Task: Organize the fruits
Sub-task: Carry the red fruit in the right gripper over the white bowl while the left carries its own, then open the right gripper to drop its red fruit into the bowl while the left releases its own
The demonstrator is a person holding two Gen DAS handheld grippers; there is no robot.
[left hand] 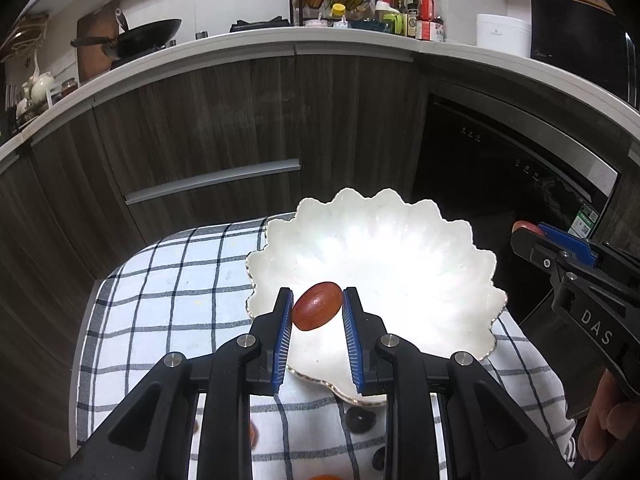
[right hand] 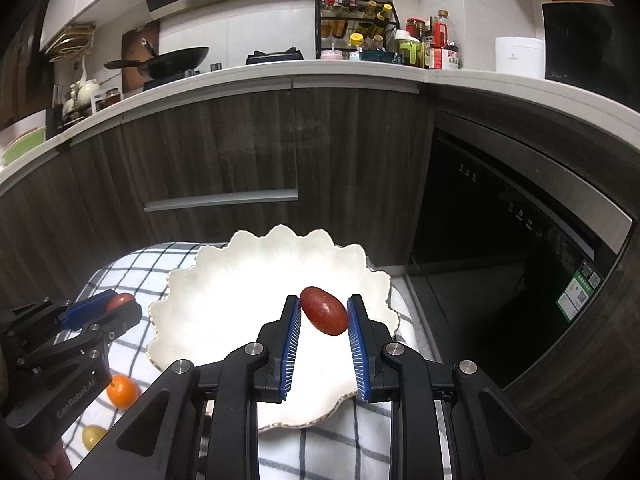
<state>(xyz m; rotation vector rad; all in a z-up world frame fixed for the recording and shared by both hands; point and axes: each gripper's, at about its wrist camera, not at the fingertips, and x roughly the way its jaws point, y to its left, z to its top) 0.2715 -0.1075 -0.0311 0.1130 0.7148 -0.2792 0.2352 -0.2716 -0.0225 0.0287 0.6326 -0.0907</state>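
I am working over a checked cloth (left hand: 168, 280) carrying one white scalloped dish (left hand: 400, 240), still bare so the fruits can be gathered there. I am holding both claws above it, each pinching one fruit: the left gripper (left hand: 317, 312) clamping a red oval fruit (left hand: 317, 307), the right gripper (right hand: 323, 314) clamping a second red fruit (right hand: 324, 316). One orange (right hand: 122, 391) and one yellow fruit (right hand: 93, 436) are waiting on the cloth.

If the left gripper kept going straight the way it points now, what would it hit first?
Probably the white scalloped plate: the left gripper, jaws shut on a red fruit, points at it. Depth is unclear.
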